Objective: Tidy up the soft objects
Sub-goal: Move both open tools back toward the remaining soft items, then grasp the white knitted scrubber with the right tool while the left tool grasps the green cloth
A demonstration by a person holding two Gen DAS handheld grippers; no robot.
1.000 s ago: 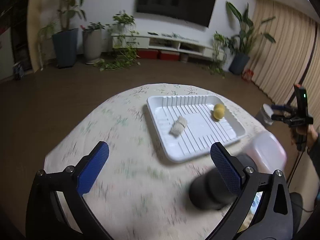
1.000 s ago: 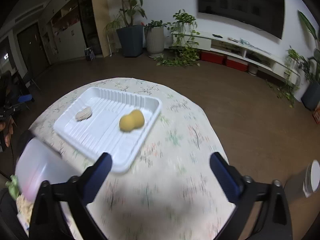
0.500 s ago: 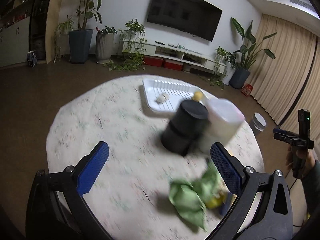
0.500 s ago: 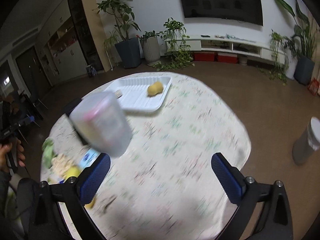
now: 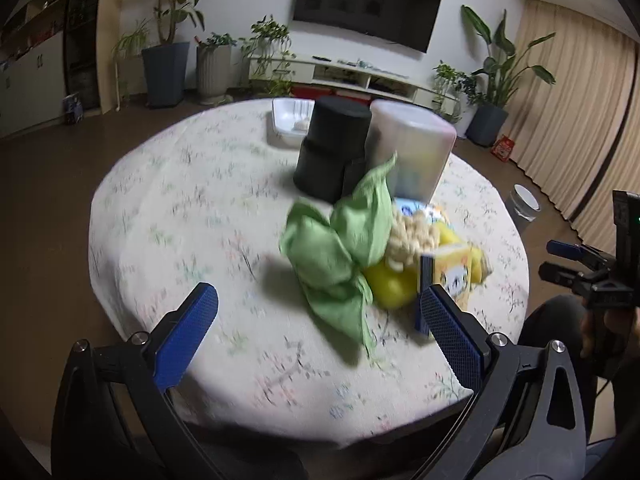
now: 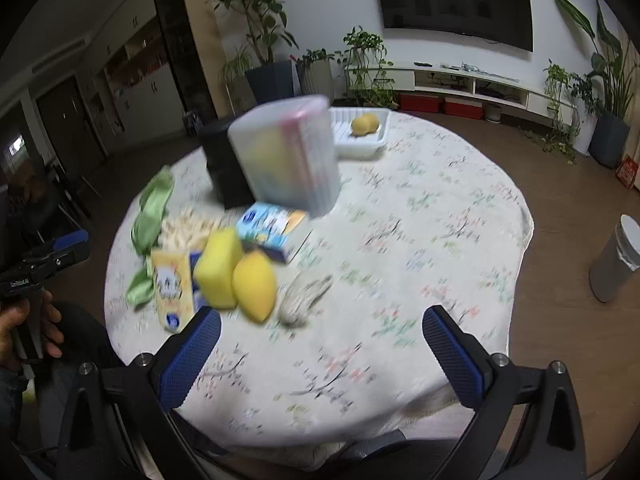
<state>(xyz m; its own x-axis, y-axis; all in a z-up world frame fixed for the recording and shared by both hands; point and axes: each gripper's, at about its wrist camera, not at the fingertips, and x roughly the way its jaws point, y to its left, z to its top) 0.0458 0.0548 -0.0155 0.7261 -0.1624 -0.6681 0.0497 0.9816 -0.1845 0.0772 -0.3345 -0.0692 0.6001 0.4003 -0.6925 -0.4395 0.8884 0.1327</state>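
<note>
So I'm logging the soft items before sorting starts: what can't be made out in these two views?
- Left wrist view: the white tray is mostly hidden behind the black canister.
- Right wrist view: motion blur hides what fills the translucent container.
- Right wrist view: the beige bundle is too blurred to identify.
- Left wrist view: the green cloth covers part of the pile behind it.

A wall television (image 5: 366,8), potted plants (image 6: 266,46) and a grey bin (image 6: 614,264) surround the table.

Motion blur smears the green cloth (image 5: 340,248) and the tabletop (image 5: 192,208) print. The black canister (image 5: 332,148) and frosted container (image 5: 412,148) hide most of the white tray (image 5: 286,114).
</note>
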